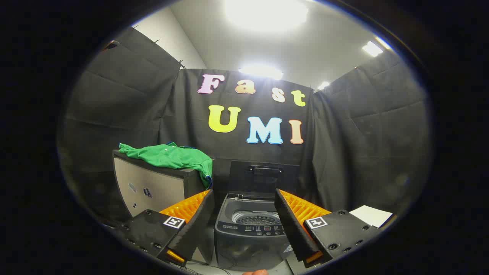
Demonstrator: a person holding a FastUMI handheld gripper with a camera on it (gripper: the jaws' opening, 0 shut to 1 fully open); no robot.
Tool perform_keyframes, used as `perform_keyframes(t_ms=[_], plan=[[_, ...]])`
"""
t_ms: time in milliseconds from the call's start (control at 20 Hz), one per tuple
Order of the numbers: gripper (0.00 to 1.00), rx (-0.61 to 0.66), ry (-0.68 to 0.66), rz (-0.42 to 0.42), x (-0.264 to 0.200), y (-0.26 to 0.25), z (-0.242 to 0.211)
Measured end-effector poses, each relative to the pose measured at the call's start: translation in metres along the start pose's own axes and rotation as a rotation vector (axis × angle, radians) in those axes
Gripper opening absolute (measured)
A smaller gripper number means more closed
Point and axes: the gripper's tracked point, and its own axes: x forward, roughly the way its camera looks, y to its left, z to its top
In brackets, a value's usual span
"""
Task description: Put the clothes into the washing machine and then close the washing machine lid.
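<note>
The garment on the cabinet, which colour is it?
Green, with blue trim at its edge, seen in the gripper view.

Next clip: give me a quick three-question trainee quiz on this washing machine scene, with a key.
1. True or false: the washing machine lid is closed.
2. Where is the green shirt? A) in the drum B) on the cabinet beside the machine C) between the fingers
3. Fill in: the gripper is ____, holding nothing.

Key: 1 false, the lid stands up; 2 B; 3 open, with the machine beyond its fingers.
</note>
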Motion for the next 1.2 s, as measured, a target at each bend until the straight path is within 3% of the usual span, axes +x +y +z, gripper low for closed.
perform_keyframes(t_ms=[1200], plan=[[0.99,0.006,0.031,0.009,0.0082,0.0059,-0.0077]])
